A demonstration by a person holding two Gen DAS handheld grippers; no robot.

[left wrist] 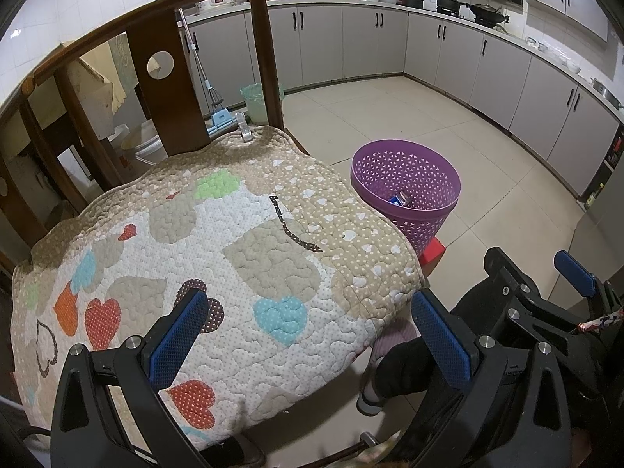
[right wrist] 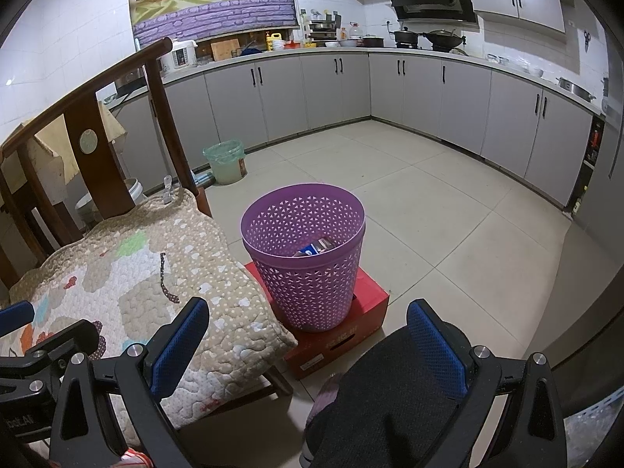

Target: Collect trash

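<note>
i take the purple basket (right wrist: 308,257) on its red box (right wrist: 351,335) as my mark: a small carton (right wrist: 314,247) lies inside, the cushioned chair (right wrist: 148,273) just beside it. i judge no trash remains on the cushion, so i should scan before reaching. my left gripper (left wrist: 308,335) and right gripper (right wrist: 308,347) both gape wide, holding nothing.

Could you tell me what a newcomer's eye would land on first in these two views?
Probably the purple basket, standing on a red box on the tiled floor, with a small carton inside. Next, the heart-patterned quilted cushion covering the wooden chair beside it. Both grippers, left and right, are open and empty.
</note>
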